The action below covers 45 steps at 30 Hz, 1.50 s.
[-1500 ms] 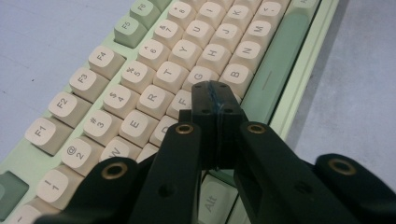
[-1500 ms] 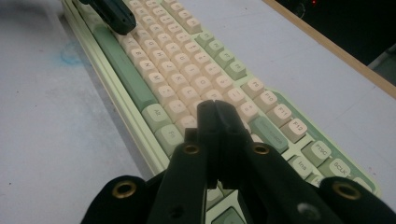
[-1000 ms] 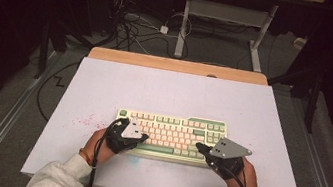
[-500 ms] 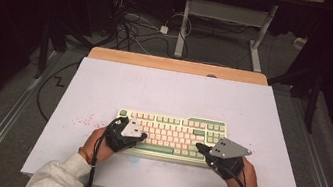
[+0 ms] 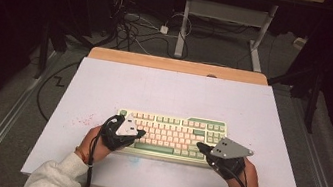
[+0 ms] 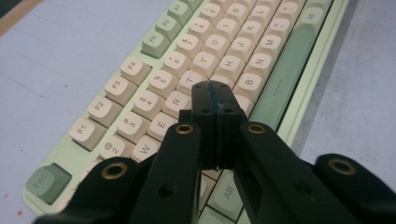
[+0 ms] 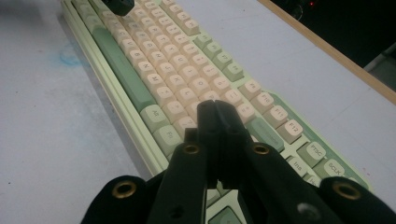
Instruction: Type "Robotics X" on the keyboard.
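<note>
A pale green keyboard (image 5: 174,125) with cream keys and a green space bar lies across the near middle of the white table top (image 5: 170,91). My left gripper (image 5: 141,133) is over its left half. In the left gripper view the keyboard (image 6: 100,109) runs away up to the right, and the left gripper (image 6: 212,91) is shut and empty, its tip just above the letter keys near the space bar. My right gripper (image 5: 199,146) is at the keyboard's right front part. It too is shut and empty (image 7: 215,109), low over the keys of the keyboard (image 7: 163,65).
Past the white top, a wooden strip (image 5: 179,66) forms the table's far edge. Behind it, cables (image 5: 134,27) lie on the floor around a metal stand (image 5: 184,20). Faint red specks (image 5: 84,120) mark the table left of the keyboard.
</note>
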Motion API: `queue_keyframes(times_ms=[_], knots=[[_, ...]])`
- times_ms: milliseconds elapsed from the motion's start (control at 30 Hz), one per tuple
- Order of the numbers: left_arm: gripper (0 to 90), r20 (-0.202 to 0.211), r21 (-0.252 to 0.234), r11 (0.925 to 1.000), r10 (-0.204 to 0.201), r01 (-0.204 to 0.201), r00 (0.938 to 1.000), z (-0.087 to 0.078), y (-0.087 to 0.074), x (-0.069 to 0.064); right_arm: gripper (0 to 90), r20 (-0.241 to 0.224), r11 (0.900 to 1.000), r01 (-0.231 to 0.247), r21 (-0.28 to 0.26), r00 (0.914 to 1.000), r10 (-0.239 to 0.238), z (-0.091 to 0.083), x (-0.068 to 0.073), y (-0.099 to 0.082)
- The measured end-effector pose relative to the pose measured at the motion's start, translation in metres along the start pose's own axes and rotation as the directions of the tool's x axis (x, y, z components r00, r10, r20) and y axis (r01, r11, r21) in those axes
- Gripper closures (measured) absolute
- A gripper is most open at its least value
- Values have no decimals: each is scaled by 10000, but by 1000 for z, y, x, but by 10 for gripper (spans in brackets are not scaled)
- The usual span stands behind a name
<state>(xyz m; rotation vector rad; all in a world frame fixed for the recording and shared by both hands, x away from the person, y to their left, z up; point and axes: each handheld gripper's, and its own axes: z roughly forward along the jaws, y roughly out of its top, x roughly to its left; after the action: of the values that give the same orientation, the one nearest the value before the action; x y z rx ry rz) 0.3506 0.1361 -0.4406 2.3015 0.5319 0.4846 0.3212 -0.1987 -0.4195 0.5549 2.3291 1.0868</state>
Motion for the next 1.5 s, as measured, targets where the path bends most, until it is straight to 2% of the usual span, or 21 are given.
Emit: queue_keyframes(times_ms=[167,667,1033,1500], knots=[[878,-102,-123,9998,-179,178,9998,-4,-2,4,900,20,10000,-43,26,10000,43,0,-1,0],[878,-285,-104,9995,-287,284,9992,-8,-5,9,900,45,10000,1,36,10000,-1,1,-1,0],[877,-291,83,9990,-442,445,9986,-3,-8,13,900,63,10000,-17,54,10000,16,0,-2,0],[877,-277,245,9988,-423,430,9987,2,-9,14,900,29,10000,38,74,10000,-39,1,-1,0]])
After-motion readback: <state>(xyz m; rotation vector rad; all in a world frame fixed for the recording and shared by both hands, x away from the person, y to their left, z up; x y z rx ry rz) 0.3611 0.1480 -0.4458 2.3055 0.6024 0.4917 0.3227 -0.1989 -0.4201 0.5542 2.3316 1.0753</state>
